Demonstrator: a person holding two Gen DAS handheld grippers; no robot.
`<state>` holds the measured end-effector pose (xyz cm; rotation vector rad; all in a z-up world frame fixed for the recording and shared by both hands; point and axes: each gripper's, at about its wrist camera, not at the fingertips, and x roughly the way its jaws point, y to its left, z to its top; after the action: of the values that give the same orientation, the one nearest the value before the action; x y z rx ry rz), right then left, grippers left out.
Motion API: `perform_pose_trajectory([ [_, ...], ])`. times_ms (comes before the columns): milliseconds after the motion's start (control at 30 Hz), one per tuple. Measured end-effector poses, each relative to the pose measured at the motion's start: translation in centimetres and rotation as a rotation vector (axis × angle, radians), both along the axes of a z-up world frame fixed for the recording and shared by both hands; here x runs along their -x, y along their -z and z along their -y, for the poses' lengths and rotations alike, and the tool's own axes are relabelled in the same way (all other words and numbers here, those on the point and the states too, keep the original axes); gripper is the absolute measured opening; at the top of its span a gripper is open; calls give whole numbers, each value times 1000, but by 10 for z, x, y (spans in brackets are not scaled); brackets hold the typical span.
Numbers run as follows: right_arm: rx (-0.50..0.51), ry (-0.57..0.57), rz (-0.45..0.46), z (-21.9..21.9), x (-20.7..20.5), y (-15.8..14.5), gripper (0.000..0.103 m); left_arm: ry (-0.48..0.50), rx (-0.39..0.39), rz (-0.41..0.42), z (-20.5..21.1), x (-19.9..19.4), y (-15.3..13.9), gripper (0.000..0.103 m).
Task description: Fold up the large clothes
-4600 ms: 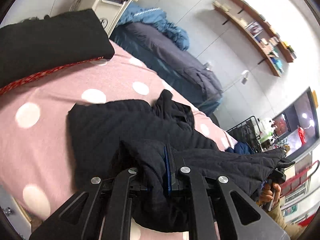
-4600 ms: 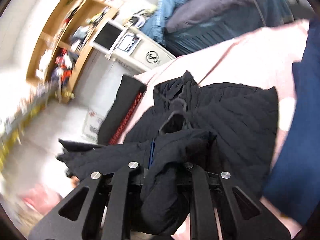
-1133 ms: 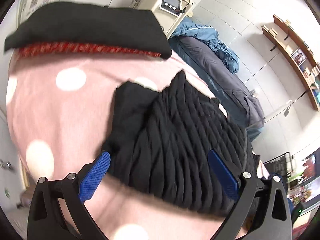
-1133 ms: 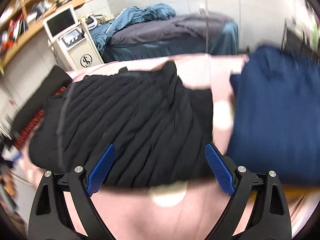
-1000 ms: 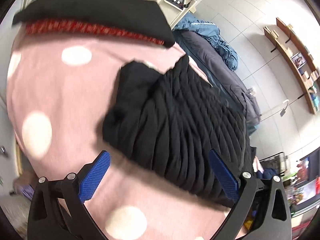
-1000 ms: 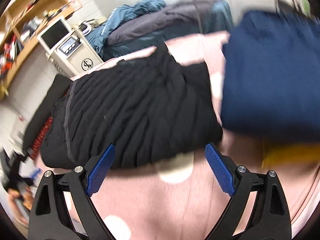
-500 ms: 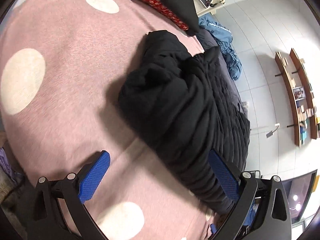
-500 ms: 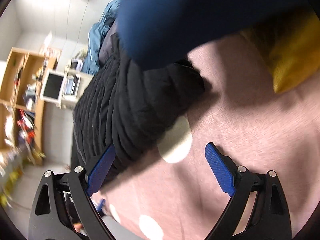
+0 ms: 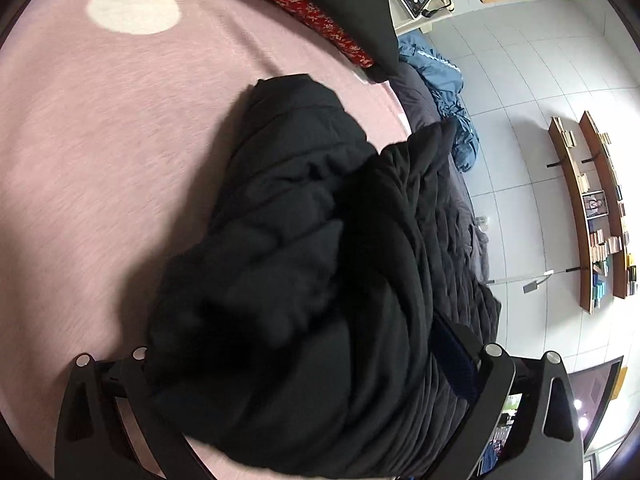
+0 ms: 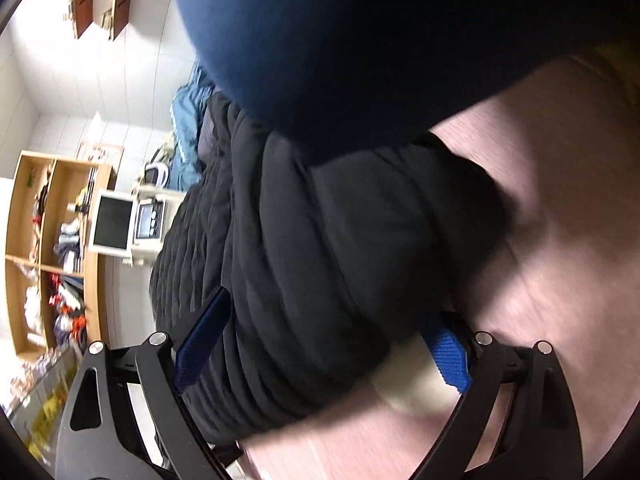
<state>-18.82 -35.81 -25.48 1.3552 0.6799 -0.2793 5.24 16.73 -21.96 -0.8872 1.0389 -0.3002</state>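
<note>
black quilted jacket (image 9: 320, 280), already bundled into a thick folded stack, lies on the pink dotted bedspread (image 9: 100, 140); it fills the centre and lower middle of the left wrist view and the centre of the right wrist view (image 10: 320, 260).

left tongs (image 9: 300, 392): fingers spread wide on either side of the bundle's near end, padding bulging between them; no squeeze evident, so judged released, straddling the jacket and not pinching it. right tongs (image 10: 320, 344): likewise agape, one blue pad (image 10: 448, 356) at the lower right by the bedspread, the other on the left flank of the stack.

navy garment (image 10: 340, 40) occupies the upper half of the right view, overlapping the jacket's far edge. black cushion with red trim (image 9: 340, 8) sits at the top of the left view, apart from the jacket.

handling assessment: soft, puffy, springy fabric, likely light for its bulk but with a slick shell; layers liable to slide and spring apart. recommended hold: both short ends of the stack, clamping through every layer well in from the edge.
</note>
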Motion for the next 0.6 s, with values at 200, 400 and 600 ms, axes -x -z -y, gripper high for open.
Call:
perform_pose_trajectory([
  [200,65,109,-84,-9,-24,-3,91,15,-79,23,14,-19,-3,97],
  [400,89,91,-155,-13,-42,-11,75,24,-60,39,12,-18,-4,88],
  [600,257,-58,-182,-21,-54,-53,30,25,-32,41,3,-4,-10,54],
])
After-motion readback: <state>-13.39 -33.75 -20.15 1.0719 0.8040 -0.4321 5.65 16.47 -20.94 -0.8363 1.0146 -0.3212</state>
